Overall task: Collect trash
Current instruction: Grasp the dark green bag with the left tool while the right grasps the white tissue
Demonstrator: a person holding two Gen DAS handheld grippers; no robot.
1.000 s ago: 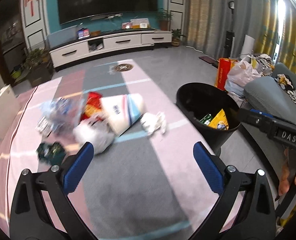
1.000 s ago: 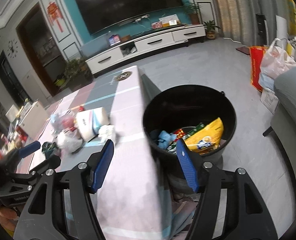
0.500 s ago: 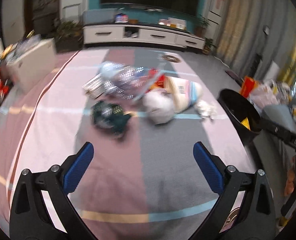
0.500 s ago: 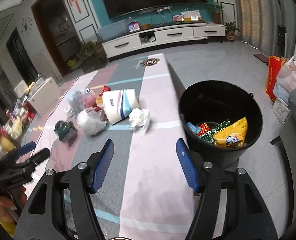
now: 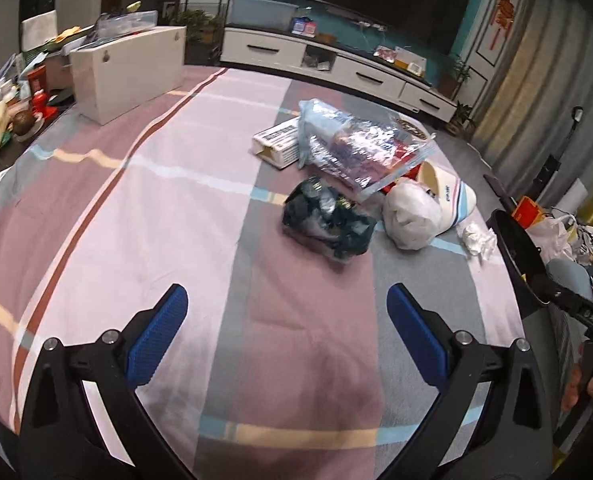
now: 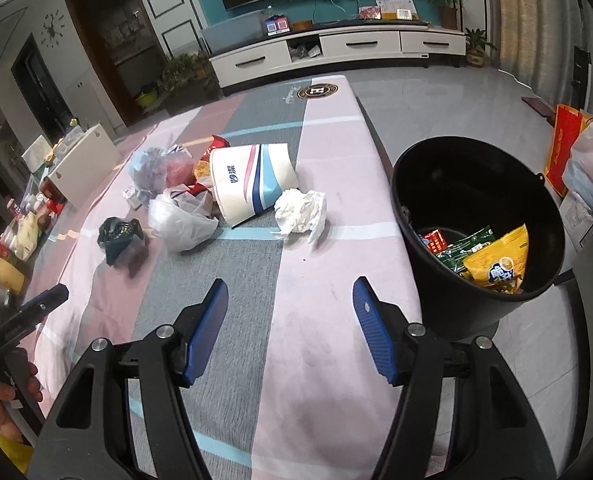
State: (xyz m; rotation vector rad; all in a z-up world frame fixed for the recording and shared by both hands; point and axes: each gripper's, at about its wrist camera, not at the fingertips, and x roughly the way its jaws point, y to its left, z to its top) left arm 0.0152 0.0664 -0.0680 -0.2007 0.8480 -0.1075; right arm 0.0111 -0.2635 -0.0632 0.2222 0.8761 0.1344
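Observation:
Trash lies in a pile on the striped tablecloth [image 5: 176, 208]: a dark green wrapper [image 5: 328, 222], a white plastic bag [image 5: 410, 216], a clear bag of packets [image 5: 352, 148], a striped paper cup [image 6: 252, 184] and a crumpled tissue [image 6: 301, 210]. A black bin [image 6: 476, 232] with snack packets inside stands beside the table's right edge. My left gripper [image 5: 286, 338] is open and empty, nearer than the green wrapper. My right gripper [image 6: 290, 330] is open and empty, over the table left of the bin.
A white box [image 5: 130, 70] stands at the far left of the table, with clutter beyond it. A small cardboard box [image 5: 276, 142] lies behind the clear bag. Bags [image 6: 584, 156] sit on the floor past the bin. A TV cabinet [image 6: 336, 50] lines the far wall.
My left gripper has swung left from the bin side towards the trash pile and the table's left part. My right gripper has swung left from over the bin to over the table.

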